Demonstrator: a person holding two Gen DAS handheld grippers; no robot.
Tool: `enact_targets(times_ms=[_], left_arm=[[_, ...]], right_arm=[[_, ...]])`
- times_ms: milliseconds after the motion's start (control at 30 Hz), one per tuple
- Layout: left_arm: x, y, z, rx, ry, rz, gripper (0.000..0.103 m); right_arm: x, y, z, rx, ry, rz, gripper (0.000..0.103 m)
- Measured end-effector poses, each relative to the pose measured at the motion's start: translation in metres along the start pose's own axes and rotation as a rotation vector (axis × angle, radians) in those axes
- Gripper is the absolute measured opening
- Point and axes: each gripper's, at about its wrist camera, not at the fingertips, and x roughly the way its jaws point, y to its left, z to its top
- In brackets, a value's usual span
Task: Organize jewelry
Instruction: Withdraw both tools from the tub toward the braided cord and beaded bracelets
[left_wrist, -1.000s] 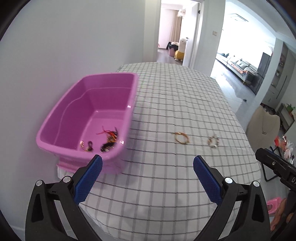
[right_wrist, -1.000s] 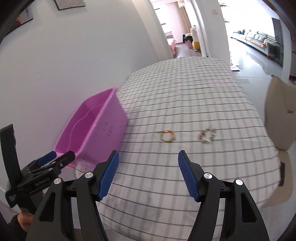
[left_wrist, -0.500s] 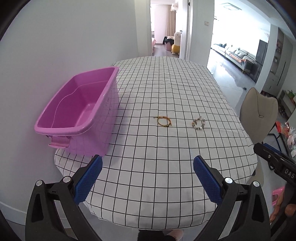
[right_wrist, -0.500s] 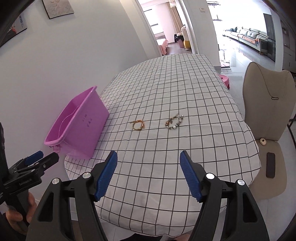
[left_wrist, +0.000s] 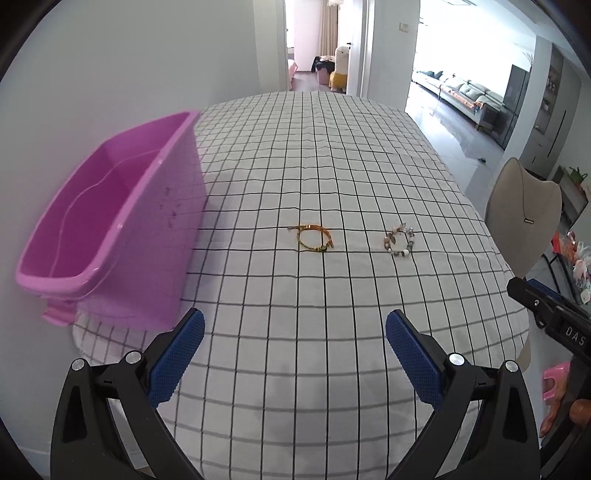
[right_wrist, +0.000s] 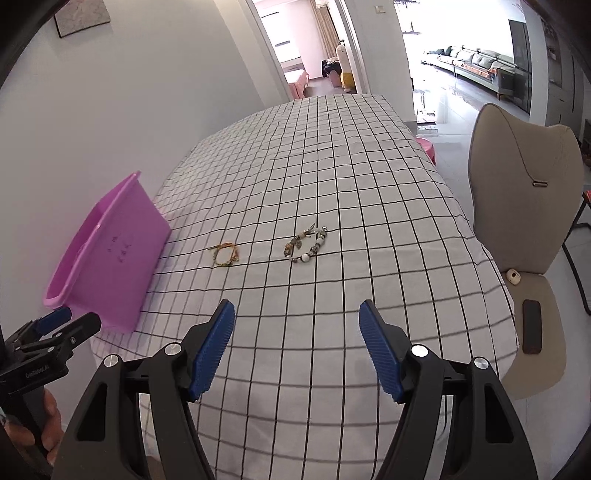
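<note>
Both claws hover short of the table's near edge, and both are spread wide with nothing between the blue pads: the left gripper (left_wrist: 294, 345) and the right gripper (right_wrist: 296, 338) alike. Out toward the middle of the table (left_wrist: 332, 147) lie the two pieces to be sorted, the gold bracelet (left_wrist: 314, 238) and, just beside it toward the right edge, the beaded bracelet (left_wrist: 399, 242). They lie apart from each other, not touching. The pink bin (left_wrist: 110, 229) sits at the near left corner, hard against the wall; from these angles its floor is hidden.

Now the risks, as I judge them. The gold bracelet is a thin cord loop lying flat on cloth, so ribbed pads closing from above could well pinch the checked tablecloth (right_wrist: 332, 184) with it, or slide past and nudge the loop away. The cloth is soft and faintly creased, and a dragged fold could carry both bracelets along with it. The beaded one is lumpier, with round beads and small dangling charms (right_wrist: 308, 230); gripped on a single bead it may roll out or swing and drop short of the bin. The bin itself is smooth, glossy plastic with tall sloping walls and a rolled rim, so a low carry might clip that rim.
</note>
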Motion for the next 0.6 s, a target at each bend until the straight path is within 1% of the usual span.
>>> enact_targets(times_ms=[33,100,233,300,433,500,600], left_arm=[[0.015,0.001,0.005,-0.001,0.000,-0.016,0.097],[0.035,0.000,0.011,0.005,-0.007,-0.021,0.097],[0.085,-0.002,0.028,0.024,0.031,-0.025,0.097],[0.103,-0.003,0.035,0.036,0.031,-0.026,0.097],[0.140,-0.007,0.041,0.049,0.033,-0.015,0.097],[0.155,-0.005,0.042,0.034,0.029,-0.029,0.097],[0.172,-0.005,0.045,0.025,0.008,-0.043,0.097]], right_arm=[[0.009,0.001,0.003,-0.009,0.003,-0.003,0.067],[0.028,0.003,0.009,-0.025,0.007,-0.023,0.067],[0.068,0.003,0.018,-0.026,0.029,-0.024,0.067],[0.087,0.001,0.022,-0.030,0.035,-0.044,0.067],[0.121,-0.006,0.026,-0.011,0.047,-0.046,0.067],[0.138,-0.006,0.028,-0.026,0.050,-0.051,0.067],[0.161,-0.002,0.030,-0.083,0.053,-0.061,0.067]])
